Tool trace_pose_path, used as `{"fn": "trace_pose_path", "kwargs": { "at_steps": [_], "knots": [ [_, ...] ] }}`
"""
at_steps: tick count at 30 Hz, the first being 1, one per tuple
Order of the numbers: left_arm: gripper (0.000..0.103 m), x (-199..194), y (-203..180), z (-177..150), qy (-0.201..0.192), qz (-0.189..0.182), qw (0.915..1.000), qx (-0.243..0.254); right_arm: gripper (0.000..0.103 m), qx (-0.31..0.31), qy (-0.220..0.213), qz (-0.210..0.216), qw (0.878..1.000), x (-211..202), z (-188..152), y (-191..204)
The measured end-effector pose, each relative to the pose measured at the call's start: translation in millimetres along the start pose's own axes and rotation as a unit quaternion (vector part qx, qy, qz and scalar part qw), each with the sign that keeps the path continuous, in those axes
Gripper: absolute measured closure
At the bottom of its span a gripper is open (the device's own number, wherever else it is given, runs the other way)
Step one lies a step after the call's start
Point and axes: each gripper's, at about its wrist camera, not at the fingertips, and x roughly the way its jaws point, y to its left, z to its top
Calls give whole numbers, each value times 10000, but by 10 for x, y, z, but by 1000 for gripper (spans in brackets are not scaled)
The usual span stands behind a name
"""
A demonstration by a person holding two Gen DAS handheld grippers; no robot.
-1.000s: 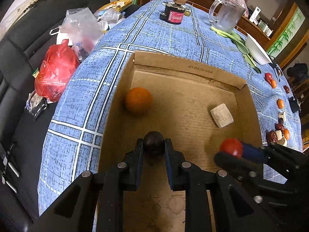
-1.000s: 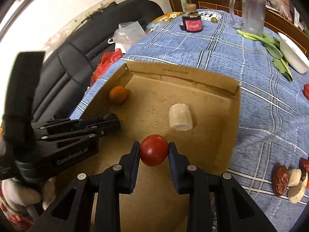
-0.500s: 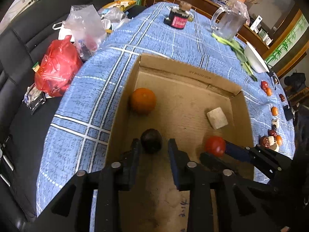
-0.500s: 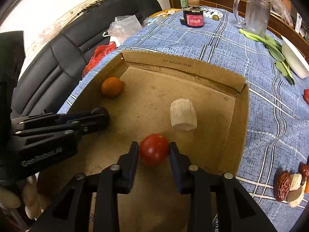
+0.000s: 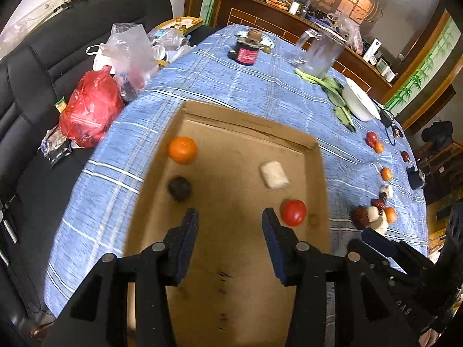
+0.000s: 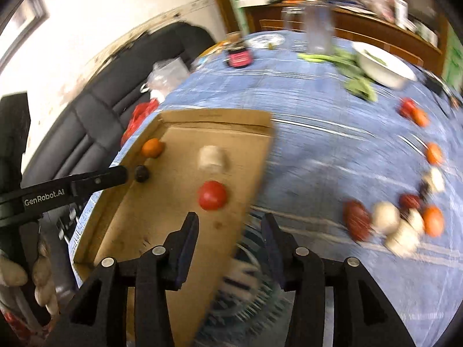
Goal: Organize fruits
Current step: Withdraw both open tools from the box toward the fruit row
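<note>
A cardboard box [image 5: 246, 121] [image 6: 214, 114] lies on the blue checked tablecloth. In it lie an orange [image 5: 183, 150] [image 6: 152, 148], a dark round fruit [image 5: 180, 188] [image 6: 141, 173], a red tomato [image 5: 293, 212] [image 6: 212, 195] and a white chunk [image 5: 274, 174] [image 6: 211, 157]. My left gripper [image 5: 230, 219] is open and empty above the box floor. My right gripper [image 6: 230, 225] is open and empty over the box's right wall; its view is blurred. Several loose fruits [image 5: 373, 217] [image 6: 390, 219] lie on the cloth to the right.
A black sofa with a red bag [image 5: 89, 112] and clear bags [image 5: 130, 55] runs along the left. At the far end stand a dark jar [image 5: 246, 52], a glass pitcher [image 5: 321, 55], greens [image 5: 338, 98] and a white bowl [image 5: 360, 102].
Both grippers opened and pulled back. The left let go of the dark fruit, the right let go of the tomato; both fruits now lie in the box. The right gripper swings right.
</note>
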Motion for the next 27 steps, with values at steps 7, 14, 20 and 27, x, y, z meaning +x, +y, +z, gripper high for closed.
{"fn": "trace_pose_path", "kwargs": {
  "at_steps": [7, 14, 20, 27],
  "knots": [
    [58, 2, -624, -222, 45, -154, 9997, 188, 53, 751, 9, -538, 9957, -457, -365, -988],
    [58, 139, -1259, -403, 156, -402, 9980, 470, 53, 962, 11, -760, 9925, -761, -592, -1519],
    [58, 288, -1609, -499, 269, -489, 9965, 623, 53, 845, 12, -759, 9935, -845, -620, -1721],
    [58, 515, -1746, -495, 347, -588, 9956, 644, 54, 827, 60, -708, 9940, -669, -480, -1904]
  ]
}}
